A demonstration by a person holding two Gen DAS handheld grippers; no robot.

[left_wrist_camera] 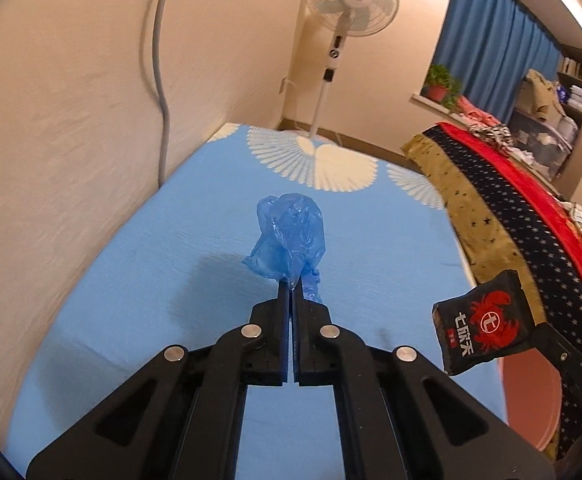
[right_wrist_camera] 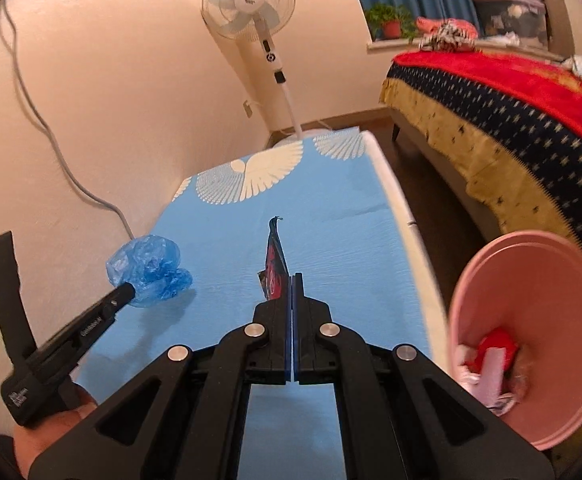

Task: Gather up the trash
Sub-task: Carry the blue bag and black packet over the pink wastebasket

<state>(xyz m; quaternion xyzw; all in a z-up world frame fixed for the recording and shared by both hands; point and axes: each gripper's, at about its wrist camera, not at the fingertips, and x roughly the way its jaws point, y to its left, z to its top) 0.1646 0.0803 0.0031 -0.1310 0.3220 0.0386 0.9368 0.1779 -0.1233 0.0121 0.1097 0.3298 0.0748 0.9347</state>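
My left gripper (left_wrist_camera: 291,286) is shut on a crumpled blue plastic bag (left_wrist_camera: 287,236) and holds it above the blue table cover (left_wrist_camera: 171,272). The bag also shows at the left of the right wrist view (right_wrist_camera: 149,270). My right gripper (right_wrist_camera: 292,278) is shut on a black wrapper with a red crab print (right_wrist_camera: 275,268), seen edge-on. The same wrapper shows face-on in the left wrist view (left_wrist_camera: 479,326). A pink trash bin (right_wrist_camera: 531,288) stands to the right of the table, with several scraps inside.
A white standing fan (left_wrist_camera: 349,0) is beyond the table's far end. A wall (left_wrist_camera: 71,120) with a grey cable (left_wrist_camera: 159,60) runs along the left. A bed with a red and dark blanket (right_wrist_camera: 511,92) lies to the right, across a strip of floor.
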